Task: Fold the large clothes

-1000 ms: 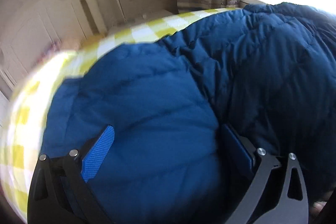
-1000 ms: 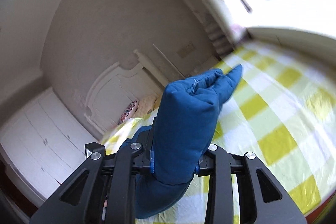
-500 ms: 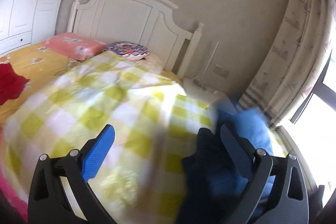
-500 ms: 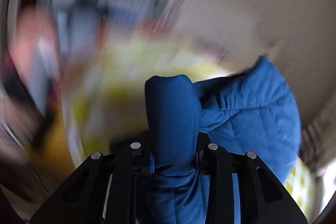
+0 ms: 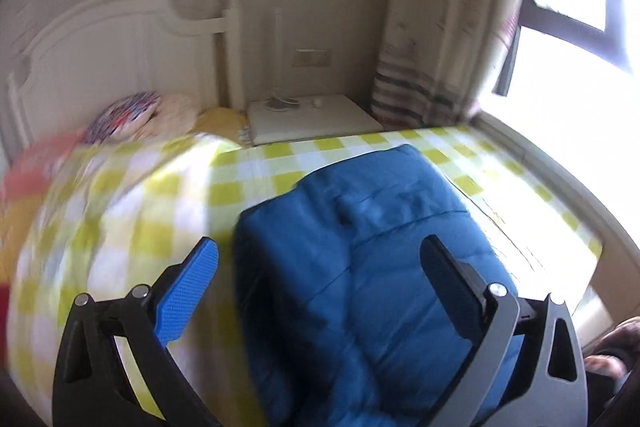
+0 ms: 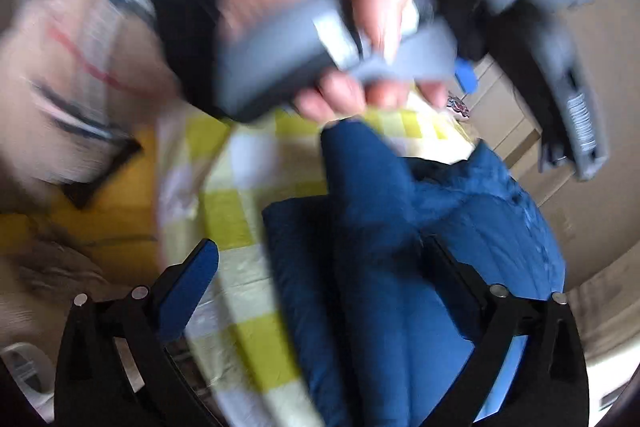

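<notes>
A blue puffy quilted jacket [image 5: 372, 251] lies folded in a thick block on the yellow-and-white checked bed cover [image 5: 160, 203]. My left gripper [image 5: 320, 259] is open above the jacket's near part and holds nothing. In the right wrist view the same jacket [image 6: 400, 267] lies bunched on the checked cover [image 6: 236, 227]. My right gripper [image 6: 320, 263] is open over it, with a fold of the jacket standing between the jaws, not pinched. The person's hand holding the left gripper's grey handle [image 6: 320, 39] fills the top of that view.
A white headboard [image 5: 120, 59] and pillows [image 5: 124, 115] stand at the bed's far end. A white nightstand [image 5: 312, 119] sits beside it, with a striped curtain [image 5: 436, 27] and bright window [image 5: 568, 39] to the right. The person's patterned sleeve [image 6: 68, 75] is at left.
My right gripper was shut on a jacket fold and has opened, letting it go. My left gripper swung around over the bed and now faces the folded jacket.
</notes>
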Available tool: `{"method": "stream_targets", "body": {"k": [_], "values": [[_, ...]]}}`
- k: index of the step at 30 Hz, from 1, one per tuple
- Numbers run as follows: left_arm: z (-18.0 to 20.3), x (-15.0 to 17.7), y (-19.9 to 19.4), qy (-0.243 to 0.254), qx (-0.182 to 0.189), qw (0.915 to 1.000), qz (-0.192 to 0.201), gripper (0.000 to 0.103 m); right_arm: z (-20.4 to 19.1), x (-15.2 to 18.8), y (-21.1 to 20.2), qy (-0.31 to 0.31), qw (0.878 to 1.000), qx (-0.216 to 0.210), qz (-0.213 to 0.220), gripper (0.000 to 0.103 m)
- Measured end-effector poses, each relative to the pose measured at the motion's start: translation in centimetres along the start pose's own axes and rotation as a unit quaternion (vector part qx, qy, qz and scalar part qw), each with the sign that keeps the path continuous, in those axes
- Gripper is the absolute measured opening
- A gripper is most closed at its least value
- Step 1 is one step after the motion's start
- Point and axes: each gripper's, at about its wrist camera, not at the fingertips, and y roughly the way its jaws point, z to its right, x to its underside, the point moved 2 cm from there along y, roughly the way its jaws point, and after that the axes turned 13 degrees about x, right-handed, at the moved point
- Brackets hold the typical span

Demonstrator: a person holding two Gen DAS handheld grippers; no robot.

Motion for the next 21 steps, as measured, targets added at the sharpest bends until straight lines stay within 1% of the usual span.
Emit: {"method": "stream_targets", "body": {"k": [1,2,3,5,7,8,9,10,11,12,13,14,15,17,20,21], "values": [[1.0,-1.0,0.9,0.018,0.002,0.9998,-0.007,0.100,1.6,0.4,-0.8,0.025,1.000,0.011,0.008,0.094],[1.7,-1.8,1.6,0.034,0.002,0.9993,-0.013,0.101,3.8,0.9,-1.6,0.060,0.998,0.030,0.011,0.089],[2.2,-2.4,2.5,0.051,-0.001,0.9986,-0.017,0.101,5.2,1.2,-2.0,0.085,0.996,0.039,0.012,0.088],[2.9,-3.6,4.2,0.093,-0.024,0.9952,-0.022,0.101,8.5,2.1,-2.3,0.154,0.987,0.051,0.010,0.080],[2.7,-4.1,6.4,0.129,-0.069,0.9888,-0.030,0.101,9.7,2.8,-2.1,0.188,0.981,0.047,0.006,0.079],[1.9,-3.7,8.2,0.142,-0.104,0.9832,-0.047,0.101,9.7,3.1,-1.9,0.187,0.981,0.042,0.001,0.079],[0.9,-3.0,9.7,0.130,-0.113,0.9825,-0.070,0.101,9.0,3.5,-1.3,0.173,0.984,0.044,-0.010,0.079],[-0.8,-1.3,11.9,0.090,-0.095,0.9844,-0.118,0.101,7.9,4.0,-0.4,0.146,0.988,0.049,-0.027,0.079],[-1.7,0.2,12.9,0.055,-0.070,0.9862,-0.140,0.101,6.2,5.2,1.3,0.095,0.992,0.064,-0.062,0.080],[-2.9,1.4,13.2,0.008,-0.042,0.9905,-0.131,0.101,5.4,6.0,1.8,0.070,0.993,0.077,-0.061,0.080],[-4.1,2.6,12.5,-0.045,-0.017,0.9940,-0.099,0.101,4.9,6.8,1.9,0.050,0.994,0.083,-0.042,0.081],[-4.5,3.3,12.1,-0.061,-0.017,0.9941,-0.088,0.101,4.8,7.3,2.2,0.039,0.996,0.075,-0.031,0.082],[-4.4,3.9,11.4,-0.068,-0.032,0.9941,-0.078,0.101,5.1,7.7,2.2,0.032,0.997,0.066,-0.024,0.083],[-3.6,4.8,10.3,-0.072,-0.080,0.9924,-0.059,0.101,6.2,8.4,2.3,0.027,0.998,0.048,-0.023,0.088],[-2.6,5.5,9.3,-0.098,-0.138,0.9848,-0.039,0.101,7.8,9.3,2.0,0.022,0.999,0.034,-0.033,0.088],[-2.5,5.7,9.2,-0.110,-0.145,0.9826,-0.036,0.101,8.5,9.3,2.4,0.024,0.999,0.031,-0.036,0.088]]}}
